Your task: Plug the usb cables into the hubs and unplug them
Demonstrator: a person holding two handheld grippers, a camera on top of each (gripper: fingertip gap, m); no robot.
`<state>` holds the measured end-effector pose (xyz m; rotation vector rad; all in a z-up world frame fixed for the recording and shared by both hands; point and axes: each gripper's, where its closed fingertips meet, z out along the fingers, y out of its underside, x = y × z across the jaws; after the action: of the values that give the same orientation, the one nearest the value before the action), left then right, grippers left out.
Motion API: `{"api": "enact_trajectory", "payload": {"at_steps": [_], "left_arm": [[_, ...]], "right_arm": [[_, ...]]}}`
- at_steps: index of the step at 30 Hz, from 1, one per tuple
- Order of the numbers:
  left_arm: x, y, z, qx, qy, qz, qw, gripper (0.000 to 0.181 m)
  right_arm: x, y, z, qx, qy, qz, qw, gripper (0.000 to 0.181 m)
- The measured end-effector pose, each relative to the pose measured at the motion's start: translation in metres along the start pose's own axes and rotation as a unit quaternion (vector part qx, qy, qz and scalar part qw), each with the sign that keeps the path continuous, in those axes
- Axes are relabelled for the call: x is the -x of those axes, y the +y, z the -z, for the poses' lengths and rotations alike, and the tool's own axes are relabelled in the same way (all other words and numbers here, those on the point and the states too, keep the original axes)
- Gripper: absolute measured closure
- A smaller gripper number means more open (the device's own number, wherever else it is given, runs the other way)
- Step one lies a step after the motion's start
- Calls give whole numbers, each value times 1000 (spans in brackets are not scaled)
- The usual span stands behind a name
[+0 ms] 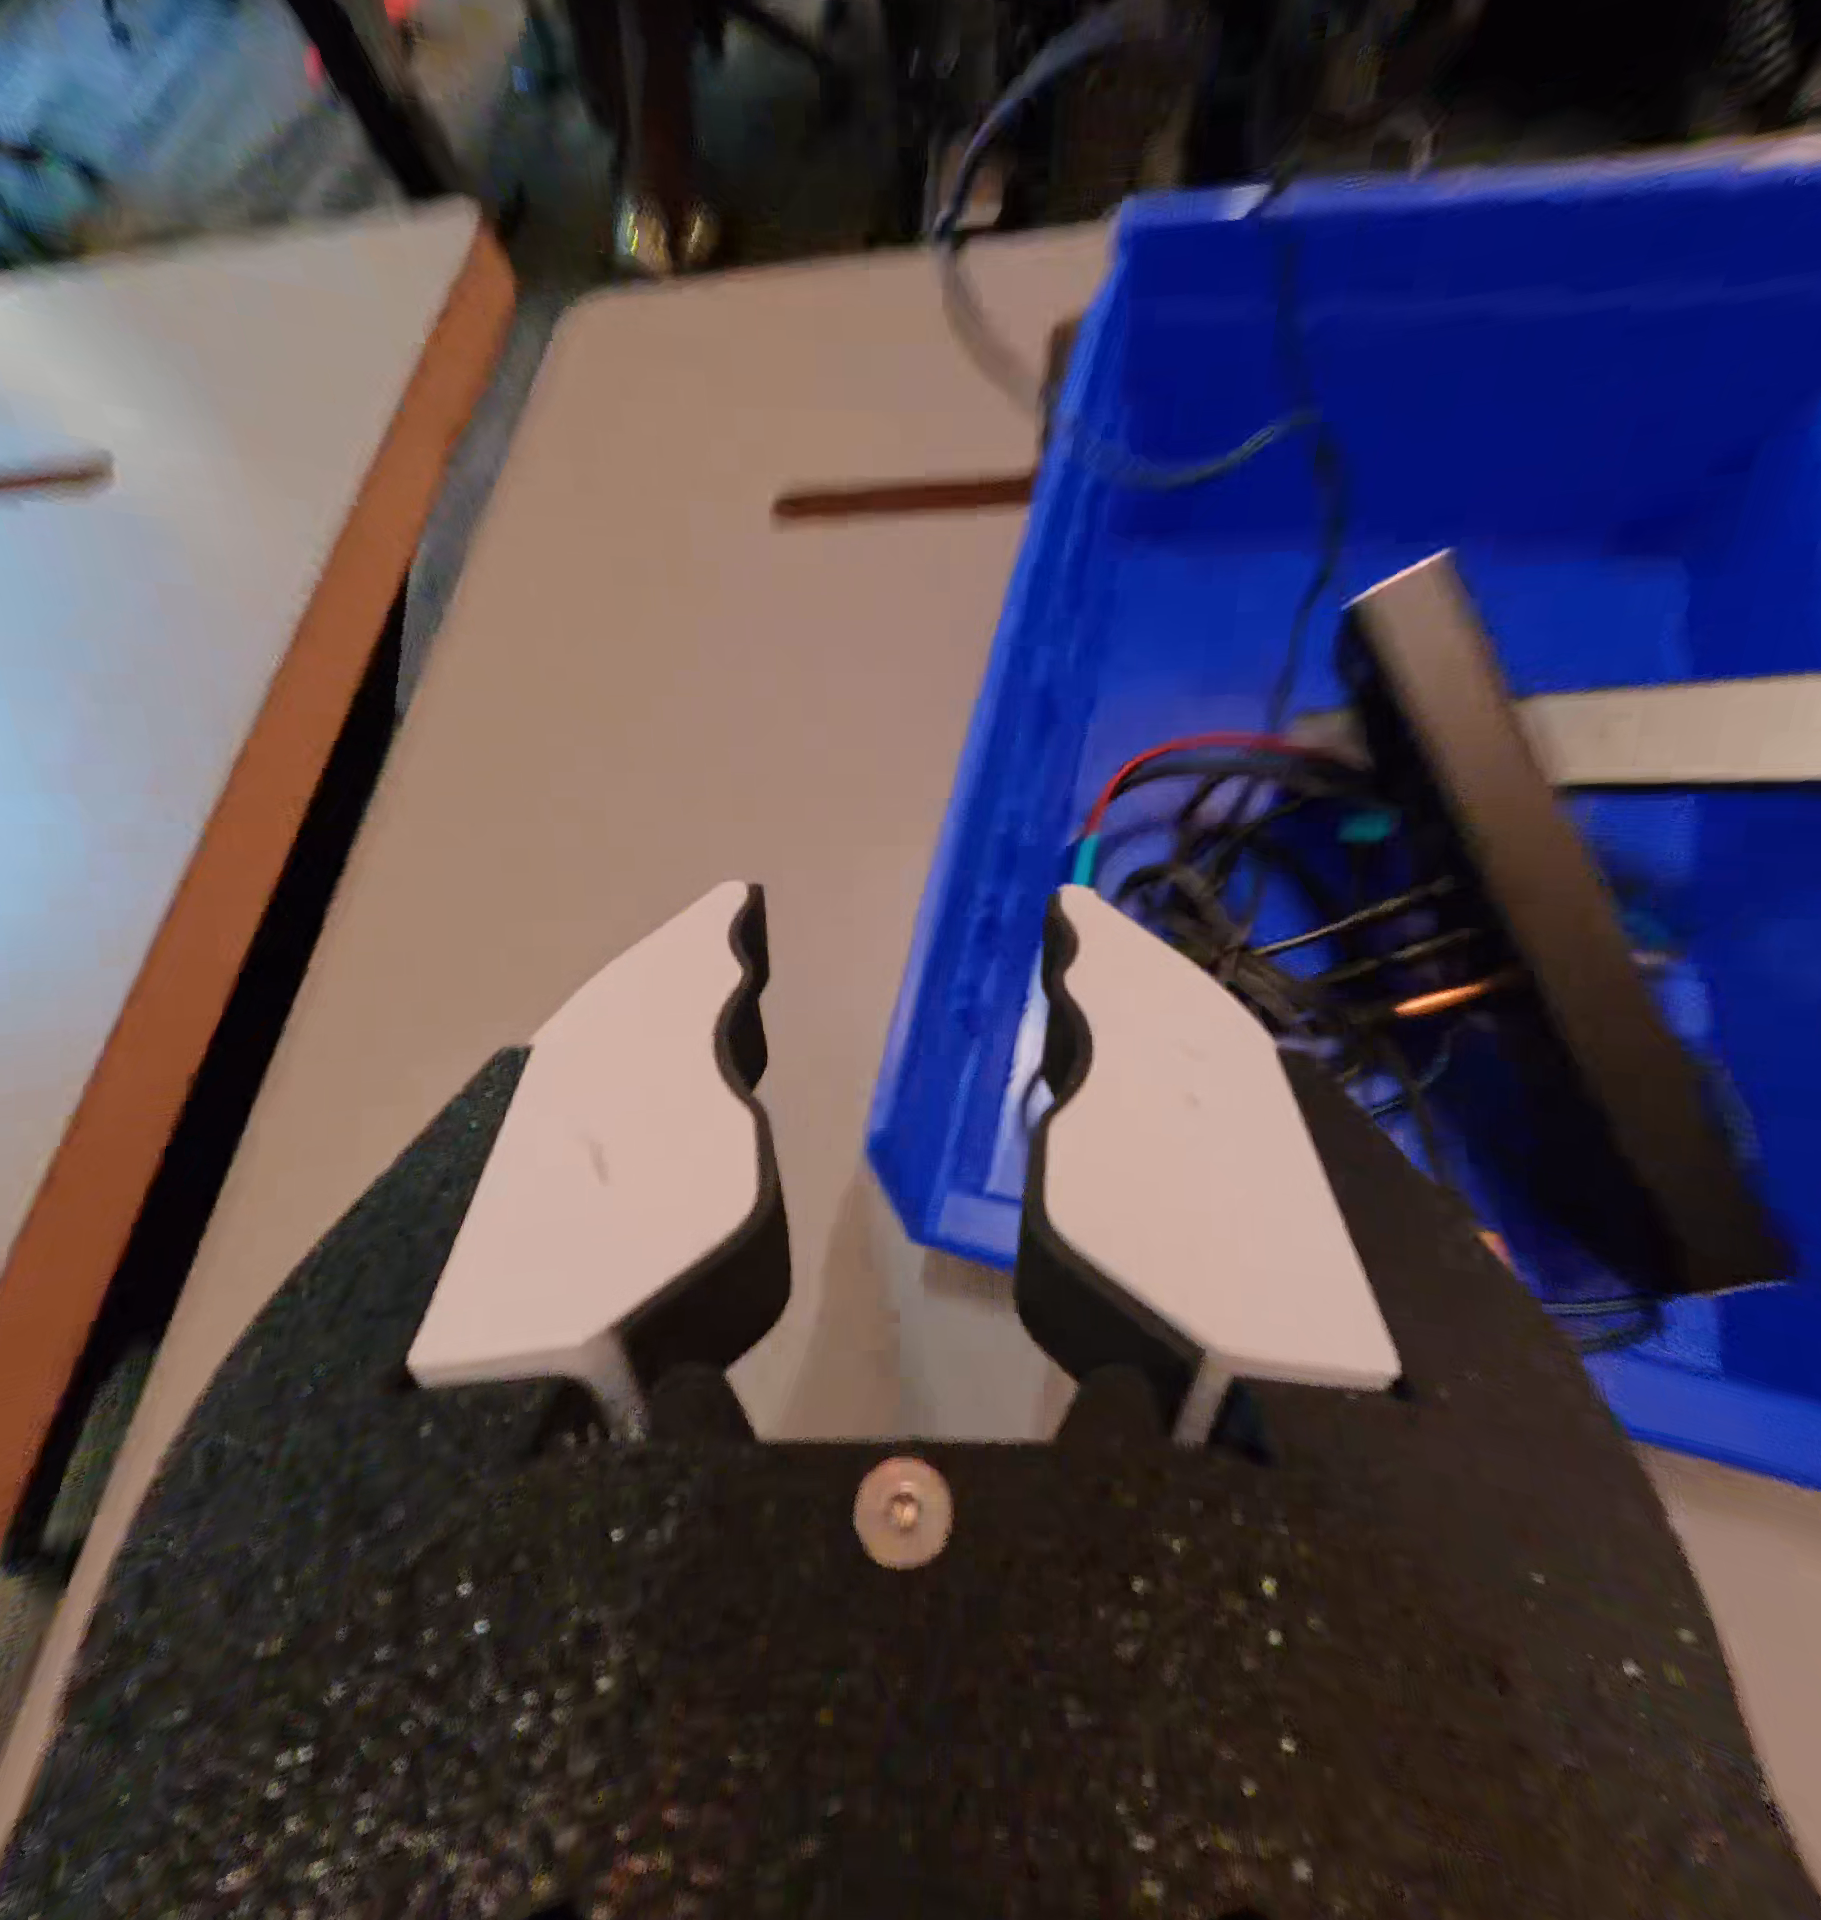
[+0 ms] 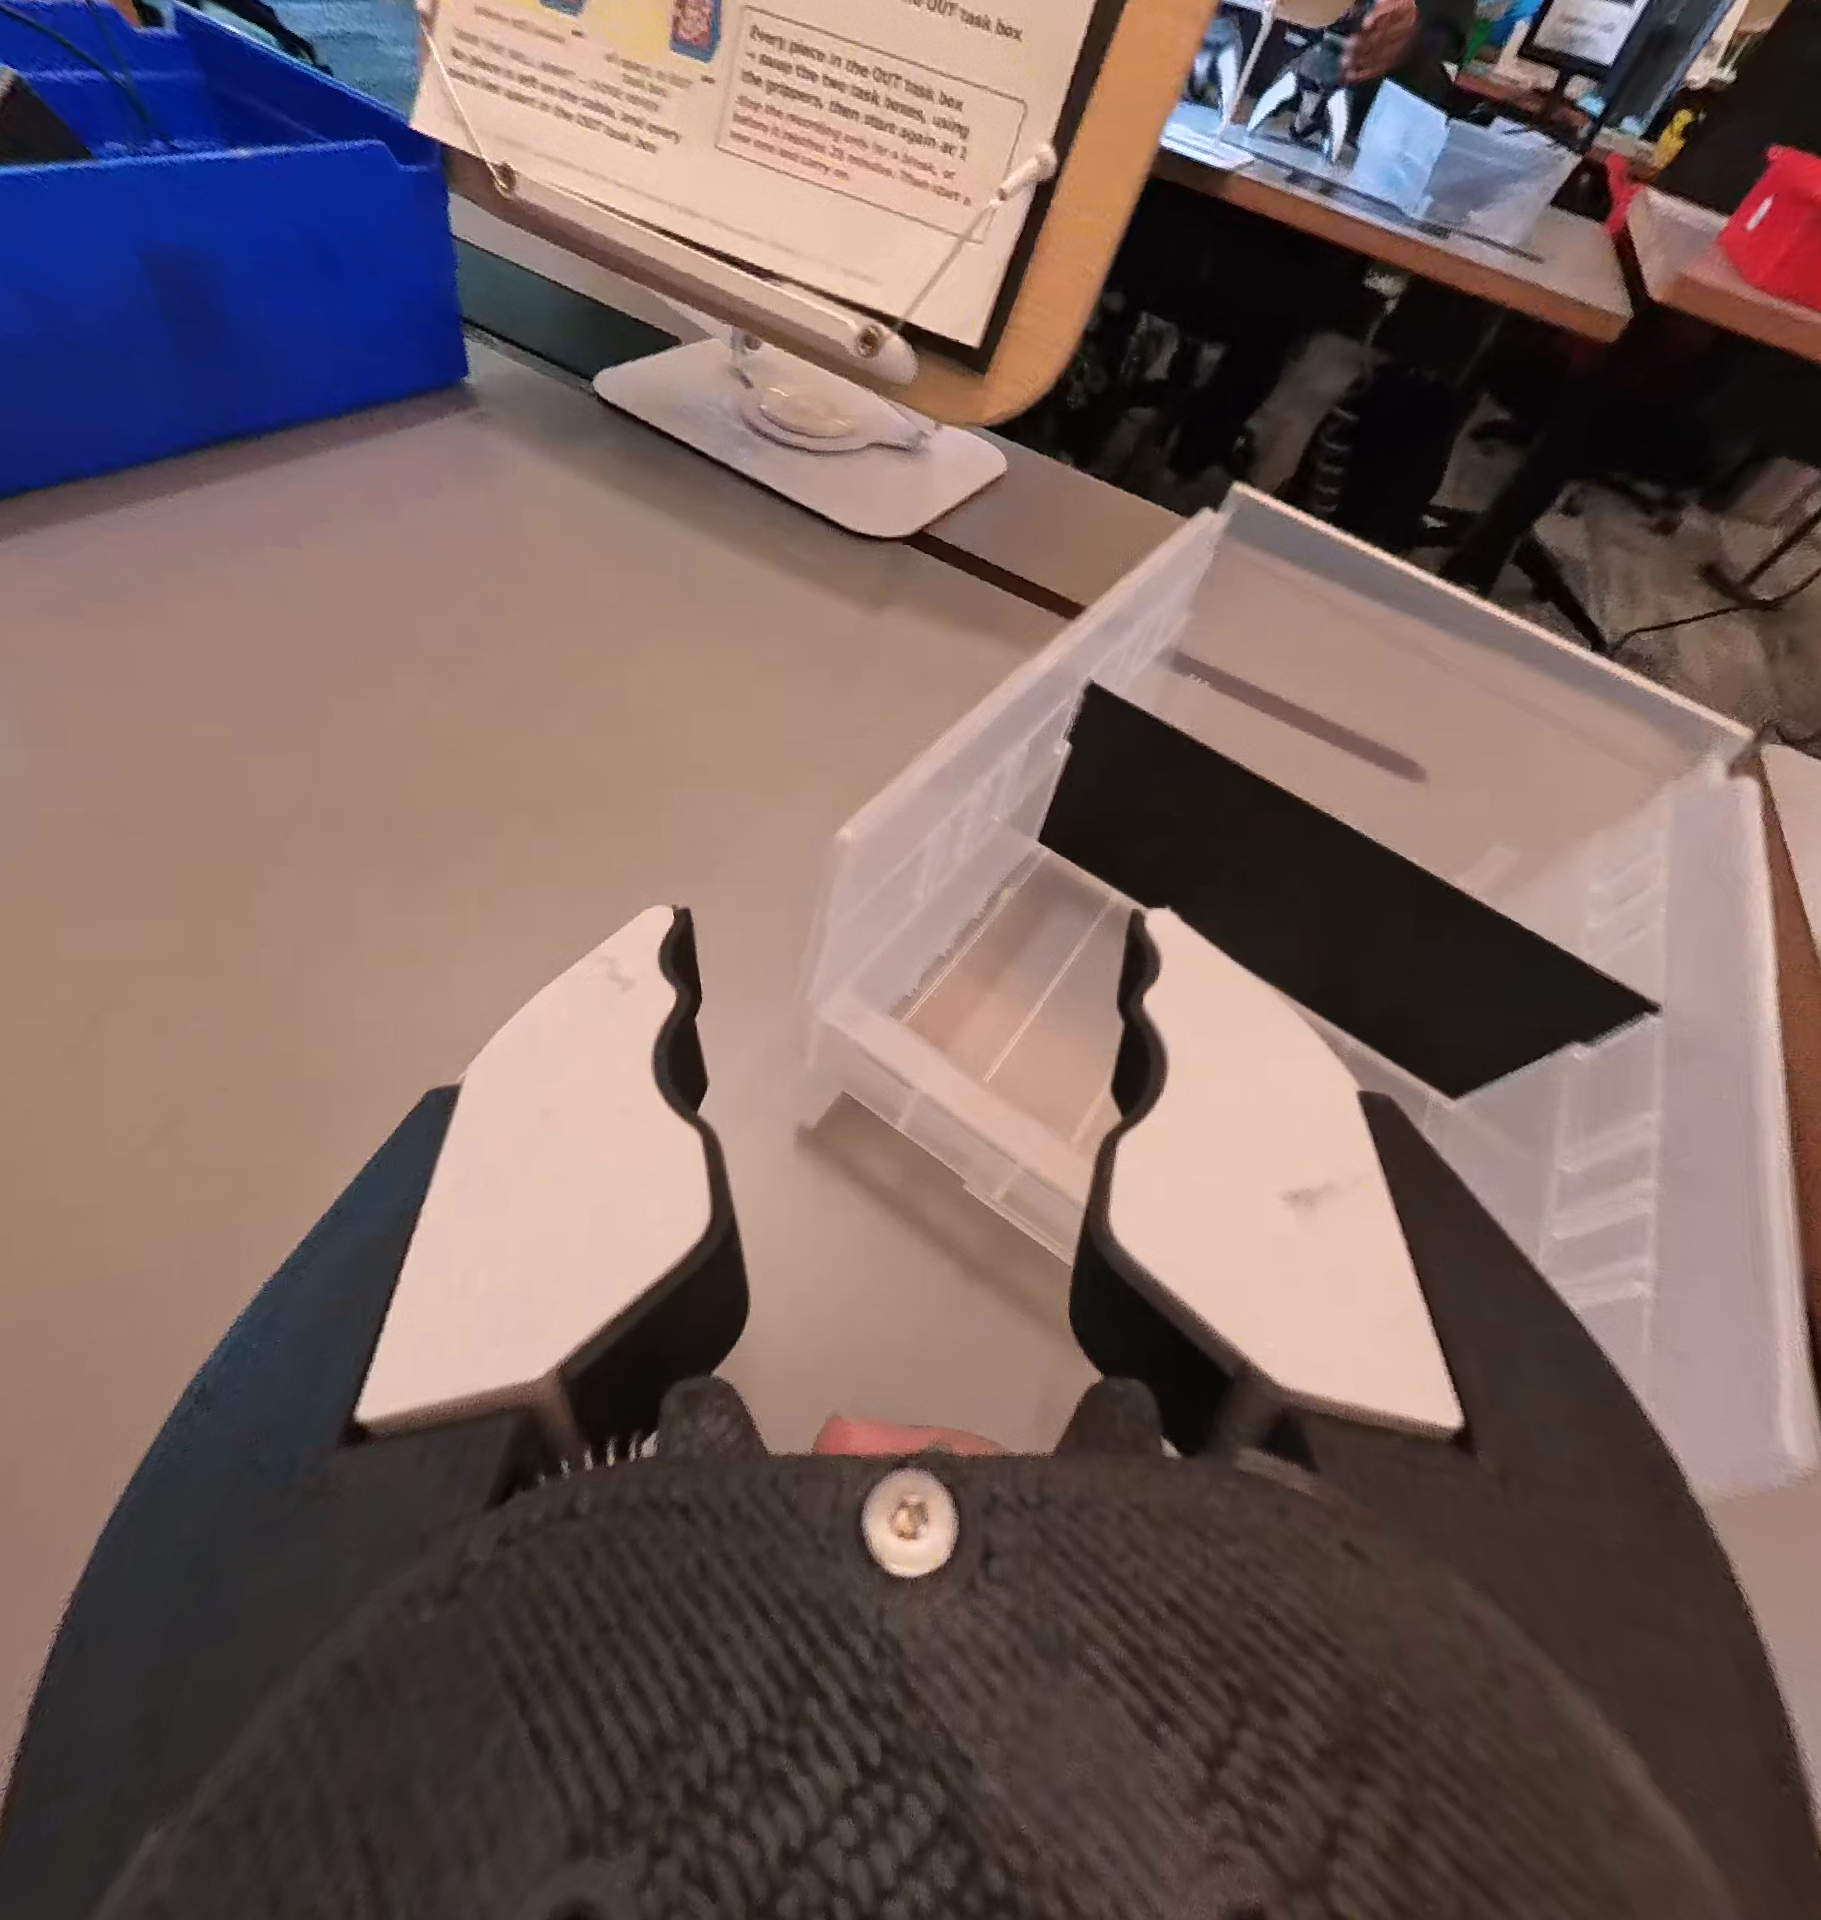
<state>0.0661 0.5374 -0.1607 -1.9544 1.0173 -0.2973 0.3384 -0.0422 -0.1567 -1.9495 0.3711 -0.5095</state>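
A blue bin point(image 1: 1041, 831) stands on the grey table at the right of the left wrist view. A tangle of black cables point(image 1: 1290, 914) with a red wire lies inside it against a dark divider panel point(image 1: 1529, 883). No hub is clearly visible. My left gripper point(image 1: 906, 914) is open and empty, over the bin's left wall near its front corner. My right gripper point(image 2: 911, 935) is open and empty above the table, just left of a clear plastic bin point(image 2: 1633, 1091) with a black divider panel point(image 2: 1321, 894). The blue bin also shows in the right wrist view point(image 2: 189, 301) at the far left.
An instruction sheet on a stand point(image 2: 781, 395) sits at the back of the table. A second table with an orange edge point(image 1: 293, 675) lies left across a gap. A slot point(image 1: 906, 499) cuts the table top. Other desks and a red container point(image 2: 1789, 239) stand beyond. The tips of one gripper are about 65 cm away from the tips of the other.
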Motion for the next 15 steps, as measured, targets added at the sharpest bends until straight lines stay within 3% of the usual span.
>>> {"api": "enact_trajectory", "payload": {"at_steps": [3,7,13,15], "left_arm": [[-56,-23,11,-2,83,-38,996,129],[-127,-7,-3,113,190,-12,975,116],[-133,24,-47,231,126,-12,965,114],[-144,35,-54,251,159,8,955,123]], "right_arm": [[31,-4,-9,-6,-61,11,998,103],[48,0,-17,8,-80,27,996,103],[49,1,-11,11,-82,38,996,105],[45,1,-10,9,-78,36,996,106]]}}
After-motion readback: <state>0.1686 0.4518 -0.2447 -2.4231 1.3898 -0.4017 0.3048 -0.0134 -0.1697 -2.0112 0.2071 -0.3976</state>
